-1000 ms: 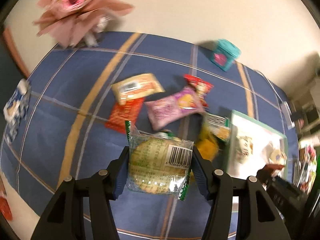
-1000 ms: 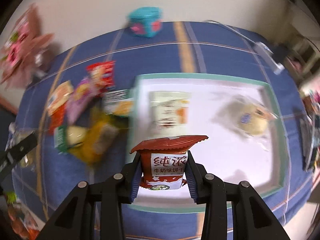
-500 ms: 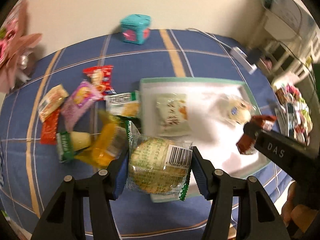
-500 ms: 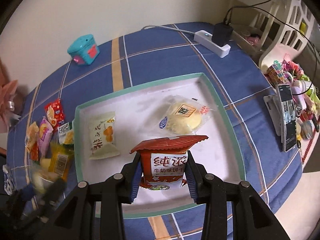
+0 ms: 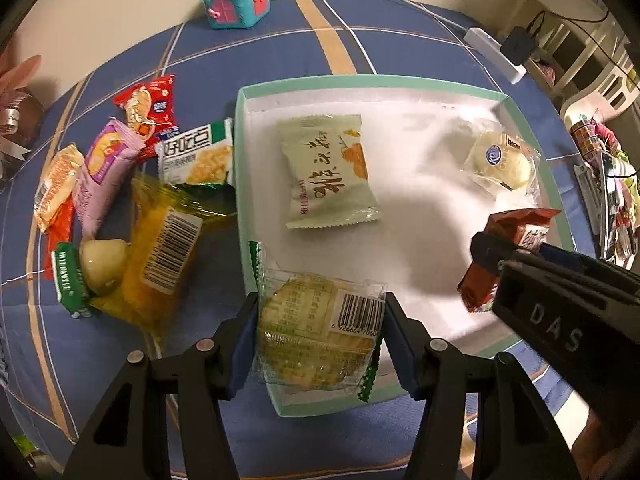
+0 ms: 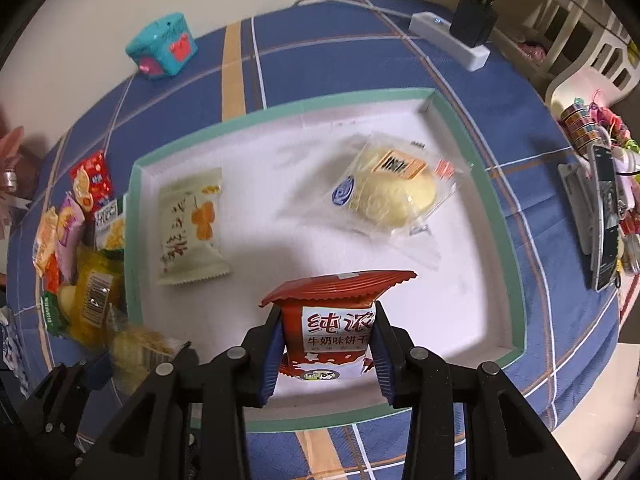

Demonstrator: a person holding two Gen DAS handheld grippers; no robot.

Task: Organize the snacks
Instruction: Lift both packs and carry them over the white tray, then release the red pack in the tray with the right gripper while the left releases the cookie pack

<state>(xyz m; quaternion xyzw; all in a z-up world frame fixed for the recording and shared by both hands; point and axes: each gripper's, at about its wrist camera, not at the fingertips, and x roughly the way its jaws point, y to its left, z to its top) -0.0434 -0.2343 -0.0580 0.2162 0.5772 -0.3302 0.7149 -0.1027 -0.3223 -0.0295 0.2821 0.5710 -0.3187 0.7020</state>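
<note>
The left gripper (image 5: 320, 332) stays clamped on a clear, green-edged packet of round yellow crackers (image 5: 316, 328), now held over the near left corner of the shallow white tray with a mint-green rim (image 5: 404, 80); 1 second ago it hung over the blue plaid tablecloth (image 5: 280, 44), left of the tray. The right gripper (image 6: 326, 346) keeps its grip on a red-and-white milk biscuit packet (image 6: 334, 324), held above the tray's near edge. In 1 second the right wrist view has swung from the tray's left part toward its right end.

2 snacks lie flat in the tray: a pale green wrapped pastry (image 5: 326, 172) on the left and a clear-wrapped round cream bun (image 6: 386, 192) on the right, well apart.

Left of the tray, on the cloth, sits a loose pile (image 5: 132, 200) of yellow, pink, red, orange and green packets, some overlapping. A teal toy box (image 6: 162, 46) and a white power strip (image 6: 450, 40) stand near the wall.
</note>
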